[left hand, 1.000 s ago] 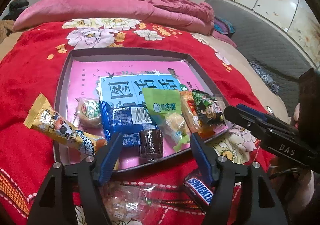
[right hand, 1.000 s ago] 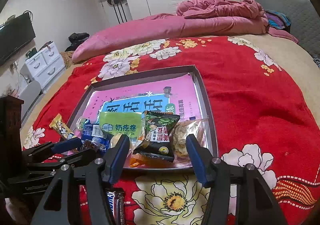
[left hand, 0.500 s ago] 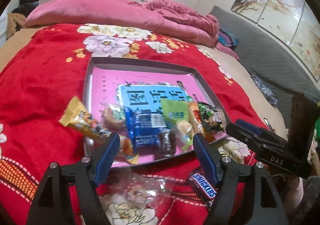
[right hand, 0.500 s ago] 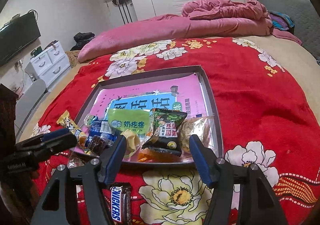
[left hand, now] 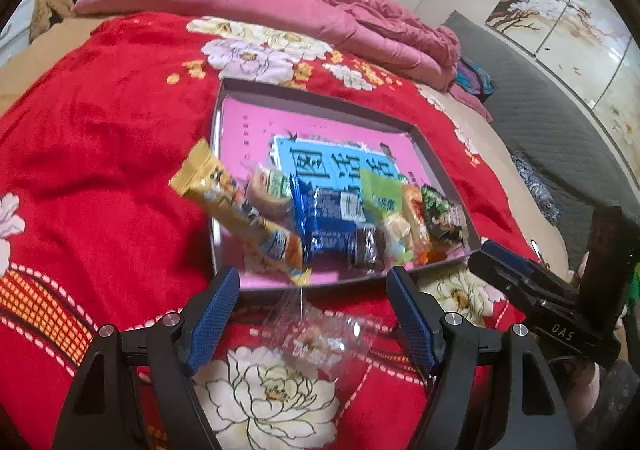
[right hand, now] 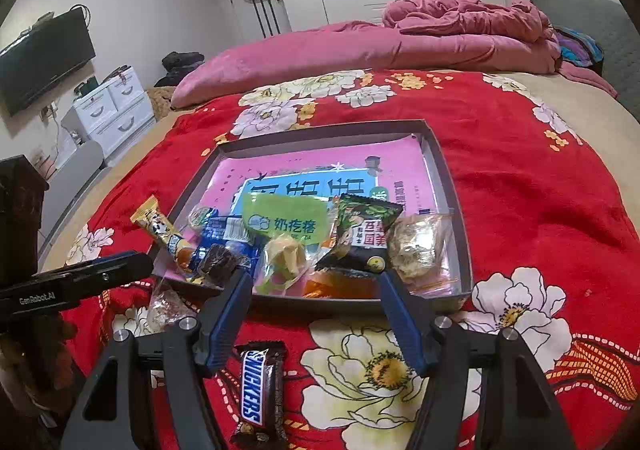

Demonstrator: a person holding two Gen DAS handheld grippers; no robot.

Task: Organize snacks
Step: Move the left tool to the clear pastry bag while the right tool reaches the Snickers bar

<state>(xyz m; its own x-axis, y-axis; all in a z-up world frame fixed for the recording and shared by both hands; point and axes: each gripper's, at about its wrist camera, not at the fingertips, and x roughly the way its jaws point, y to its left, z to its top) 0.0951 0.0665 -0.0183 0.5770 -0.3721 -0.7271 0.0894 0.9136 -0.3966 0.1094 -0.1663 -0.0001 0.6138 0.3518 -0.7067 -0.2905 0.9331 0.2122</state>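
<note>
where crinkly, clear wrapper (left hand: 316,334)

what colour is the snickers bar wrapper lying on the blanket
Dark brown, with white and blue lettering; the Snickers bar shows best in the right wrist view.

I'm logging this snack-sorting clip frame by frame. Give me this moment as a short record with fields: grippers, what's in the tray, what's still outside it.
left gripper: open, empty, over the clear-wrapped snack
right gripper: open, empty, above the Snickers bar
tray: on the red blanket, snacks piled at its near end
in tray: green packet, blue packet, dark green packet
across tray's rim: yellow bar
outside tray: Snickers bar, clear-wrapped snack
</note>
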